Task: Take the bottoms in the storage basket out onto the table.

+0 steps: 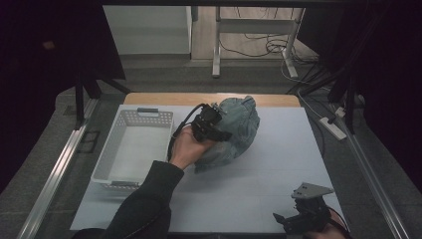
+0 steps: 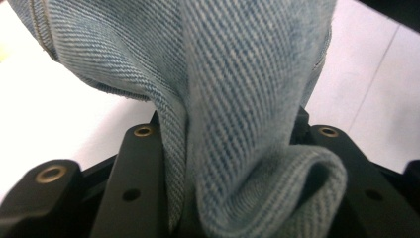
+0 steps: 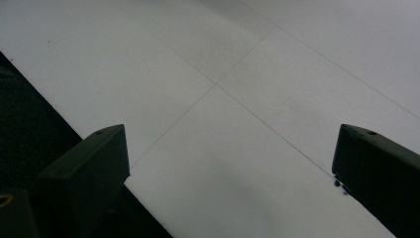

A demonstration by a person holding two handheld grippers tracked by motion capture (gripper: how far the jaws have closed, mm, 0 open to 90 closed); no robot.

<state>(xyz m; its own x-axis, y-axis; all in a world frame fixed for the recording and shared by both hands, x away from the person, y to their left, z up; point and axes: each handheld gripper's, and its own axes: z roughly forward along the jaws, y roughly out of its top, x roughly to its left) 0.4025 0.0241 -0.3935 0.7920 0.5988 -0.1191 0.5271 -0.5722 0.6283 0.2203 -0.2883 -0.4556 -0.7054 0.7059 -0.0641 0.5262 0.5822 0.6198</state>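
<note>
**Left gripper clamped on denim at mid-table; right gripper idle at the near edge**

Room: dim, dark at both sides. Grey floor beyond the table, a white table frame (image 1: pixel 254 30) at the far wall, loose cables (image 1: pixel 271 47) beside it, a power strip (image 1: pixel 332 127) on the floor to the right.

Table (image 1: pixel 278 164): white sheet over a wooden top, a wood strip showing along the far edge. Thin seam lines cross the white surface, plain in the right gripper view.

Basket (image 1: pixel 130 149): white, perforated walls, on the left part of the table, nothing visible inside.

Denim garment (image 1: pixel 239 132): light blue, bunched in a mound near the table's middle, just right of the basket, its lower part resting on the sheet.

Left gripper (image 1: pixel 211 124): held in the person's left hand (image 1: pixel 186 148), dark sleeve behind it. Jaws clenched on a fold of the denim; the left gripper view has the cloth (image 2: pixel 237 99) pinched between them and rising away.

Right gripper (image 1: pixel 303 211): low at the near right edge, jaws spread wide, nothing between them, bare table under them.
</note>
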